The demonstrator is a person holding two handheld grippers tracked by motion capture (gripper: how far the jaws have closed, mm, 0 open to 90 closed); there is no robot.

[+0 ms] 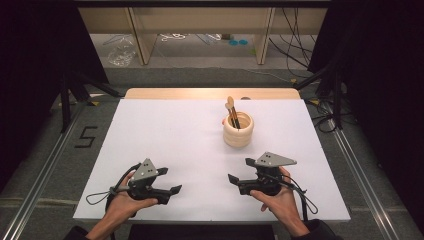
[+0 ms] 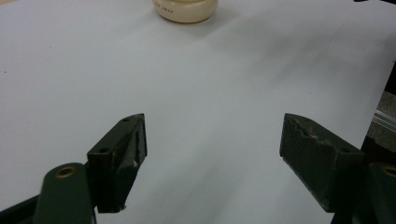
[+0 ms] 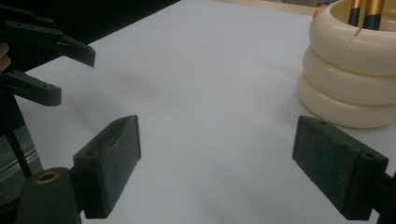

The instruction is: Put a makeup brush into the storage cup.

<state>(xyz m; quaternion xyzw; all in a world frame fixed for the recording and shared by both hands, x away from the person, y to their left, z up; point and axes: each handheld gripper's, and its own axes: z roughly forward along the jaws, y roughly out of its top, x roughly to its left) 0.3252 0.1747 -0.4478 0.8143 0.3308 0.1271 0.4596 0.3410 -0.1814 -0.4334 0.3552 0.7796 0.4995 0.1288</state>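
A cream ringed holder (image 1: 238,129) stands on the white table (image 1: 170,135), right of centre toward the back, with brushes (image 1: 231,112) standing in it. The holder's base (image 2: 186,9) shows at the top of the left gripper view, and the holder (image 3: 351,77) fills the upper right of the right gripper view with two brush handles (image 3: 365,11). My left gripper (image 1: 170,180) rests near the front left, open and empty. My right gripper (image 1: 240,170) sits near the front right, open and empty, its jaws pointing left. The left gripper (image 3: 56,70) also appears at the left in the right gripper view.
The table's wooden far edge (image 1: 210,93) lies behind the holder. Dark stands (image 1: 67,95) flank the table, and cables (image 1: 295,45) run on the floor beyond. A metal rail (image 1: 360,175) runs along the right side.
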